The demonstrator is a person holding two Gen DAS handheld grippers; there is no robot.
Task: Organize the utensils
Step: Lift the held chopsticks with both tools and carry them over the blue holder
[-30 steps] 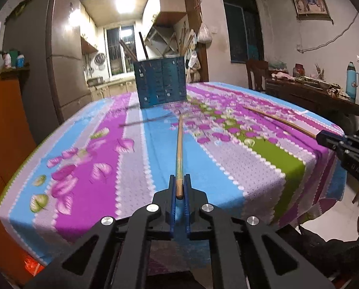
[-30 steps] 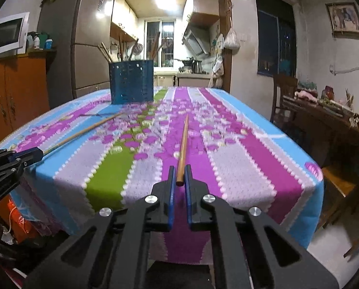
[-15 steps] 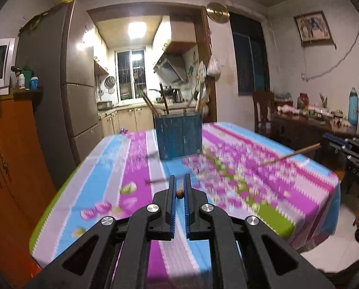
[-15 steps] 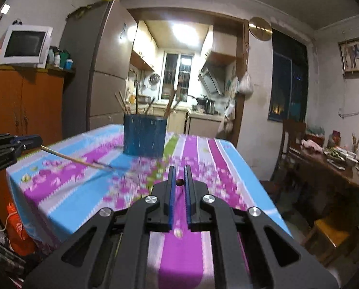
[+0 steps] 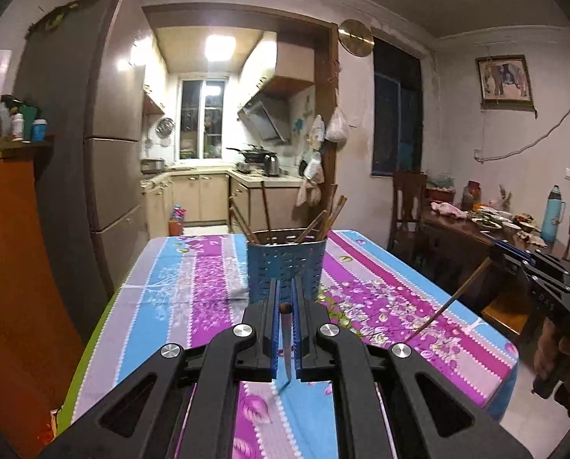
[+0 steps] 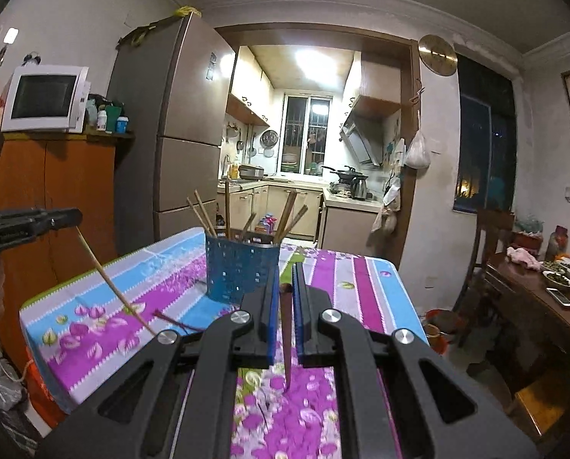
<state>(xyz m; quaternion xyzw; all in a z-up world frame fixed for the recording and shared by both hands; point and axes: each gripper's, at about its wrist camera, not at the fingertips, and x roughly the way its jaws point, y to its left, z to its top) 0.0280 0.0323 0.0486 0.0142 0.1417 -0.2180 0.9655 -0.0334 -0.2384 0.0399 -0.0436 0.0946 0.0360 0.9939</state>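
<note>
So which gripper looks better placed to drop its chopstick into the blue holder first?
Probably the left gripper: the blue holder sits centred just beyond its fingers. From the right gripper it lies off to the left.

Tablecloth [image 5: 193, 279] is loud: stripes of sky blue, magenta, lilac-grey and a bit of green, with white zigzag edging between them and pink-and-white flower and leaf prints all over. The utensil holder [image 5: 286, 267] is blue metal punched with rows of little slots, and the chopsticks [image 5: 265, 206] in it are brown wood. Both grippers, left [image 5: 285, 308] and right [image 6: 285, 287], are black with blue pads [image 5: 273, 329] and silver screws. The chopstick [image 6: 286, 329] in the right one looks dark reddish brown. Cabinet [image 6: 55, 199] is orange wood, fridge [image 6: 181, 126] brownish grey, microwave [image 6: 44, 98] white.
</note>
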